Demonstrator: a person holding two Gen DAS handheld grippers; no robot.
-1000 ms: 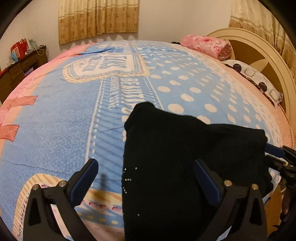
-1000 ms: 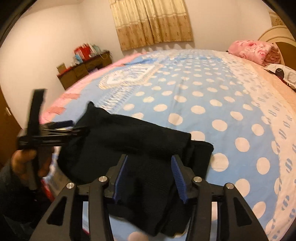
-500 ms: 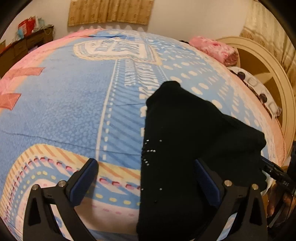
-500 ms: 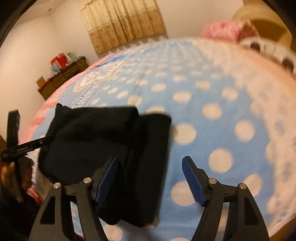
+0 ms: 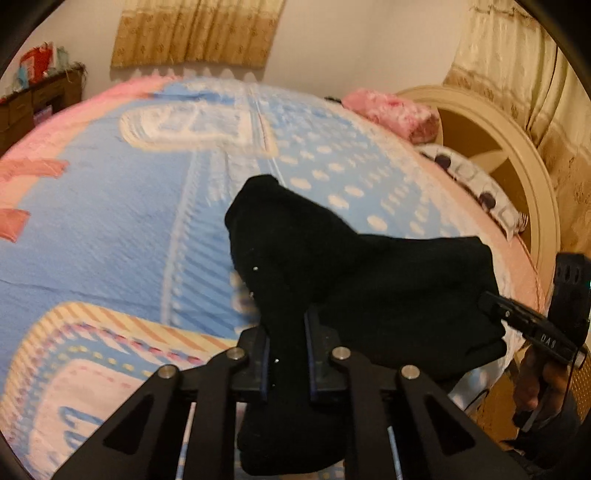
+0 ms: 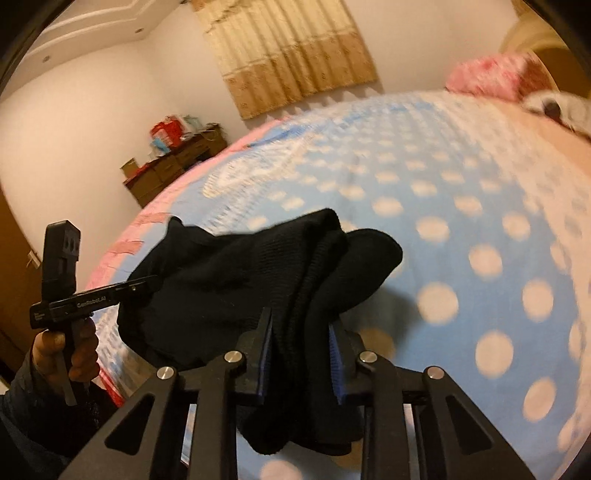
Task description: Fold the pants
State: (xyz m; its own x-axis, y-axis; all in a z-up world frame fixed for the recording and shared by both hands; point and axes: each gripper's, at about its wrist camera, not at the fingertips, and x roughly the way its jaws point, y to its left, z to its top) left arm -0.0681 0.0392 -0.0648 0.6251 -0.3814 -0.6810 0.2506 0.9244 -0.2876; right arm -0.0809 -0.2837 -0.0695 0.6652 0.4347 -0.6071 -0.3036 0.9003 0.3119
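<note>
One black pants (image 5: pixel 369 280) (bunched), two tongs

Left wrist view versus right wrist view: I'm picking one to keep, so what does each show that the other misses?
Only the left wrist view shows the headboard and the left tongs shut on the black pants. Only the right wrist view shows the ceiling and the right tongs closing around the pants. Both show the bedspread, curtain and dresser.

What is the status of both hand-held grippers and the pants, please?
Left hand-held gripper shut on black pants. Right hand-held gripper closing, pants between pads. Nothing in the way on bed.
</note>
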